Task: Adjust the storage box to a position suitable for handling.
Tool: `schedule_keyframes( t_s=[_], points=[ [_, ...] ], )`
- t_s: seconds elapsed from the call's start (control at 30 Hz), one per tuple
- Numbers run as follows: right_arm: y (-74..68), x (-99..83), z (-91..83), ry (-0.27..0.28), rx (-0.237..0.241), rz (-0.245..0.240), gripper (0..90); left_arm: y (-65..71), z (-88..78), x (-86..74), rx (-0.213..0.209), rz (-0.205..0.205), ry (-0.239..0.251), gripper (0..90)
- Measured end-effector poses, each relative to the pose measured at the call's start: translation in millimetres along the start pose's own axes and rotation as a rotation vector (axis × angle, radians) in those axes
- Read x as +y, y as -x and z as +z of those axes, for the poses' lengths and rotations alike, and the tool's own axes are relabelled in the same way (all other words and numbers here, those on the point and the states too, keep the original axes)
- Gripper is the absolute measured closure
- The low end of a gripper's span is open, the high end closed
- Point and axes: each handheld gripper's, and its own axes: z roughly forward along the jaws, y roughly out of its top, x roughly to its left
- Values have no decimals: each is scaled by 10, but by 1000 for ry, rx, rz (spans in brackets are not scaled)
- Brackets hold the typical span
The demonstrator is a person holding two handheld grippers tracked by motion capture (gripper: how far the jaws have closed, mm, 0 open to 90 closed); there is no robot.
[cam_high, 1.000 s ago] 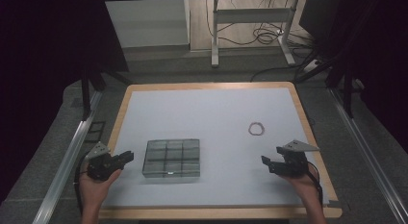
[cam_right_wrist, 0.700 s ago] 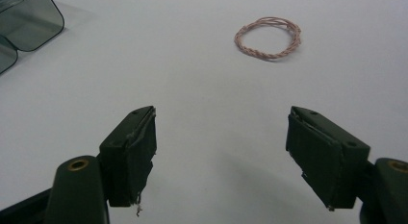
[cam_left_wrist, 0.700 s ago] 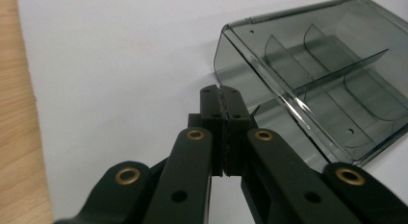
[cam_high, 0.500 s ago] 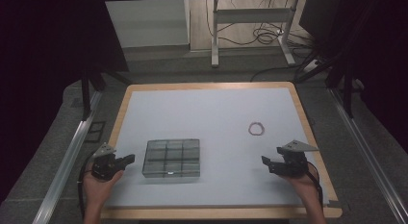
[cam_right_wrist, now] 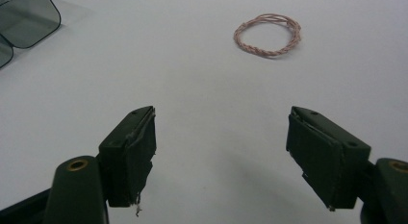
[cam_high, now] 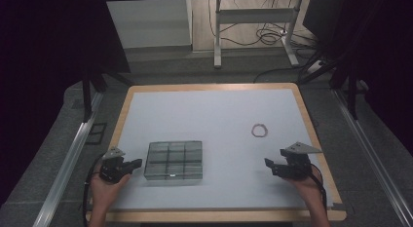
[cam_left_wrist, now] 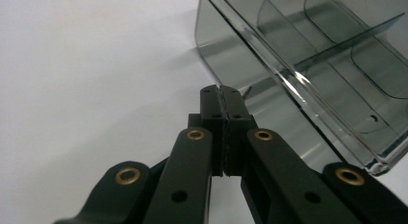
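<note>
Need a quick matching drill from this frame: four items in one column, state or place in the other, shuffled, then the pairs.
Column 1
1. left gripper
2. right gripper
3. divided box
4. cord ring

Column 2
A. clear smoky plastic, nine compartments, nothing in them
B. jaws wide apart, nothing between them
C. pinkish twisted loop lying flat on the table, beyond the right gripper
D. jaws pressed together, tips beside the box wall

Pairs: 1-D, 2-B, 3-A, 4-C

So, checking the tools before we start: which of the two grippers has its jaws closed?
The left gripper, beside the clear divided box, has its jaws pressed together; the right gripper is spread wide.
</note>
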Motion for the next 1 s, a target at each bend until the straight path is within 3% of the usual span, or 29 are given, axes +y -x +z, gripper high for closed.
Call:
schedule_keyframes(
  t_s=[0.6,1.0],
  points=[
    [14,1,-6,2,-2,3,235,60,51,16,-56,3,-1,900],
    [10,0,-2,0,-3,3,234,90,76,26,-39,0,7,900]
  ],
)
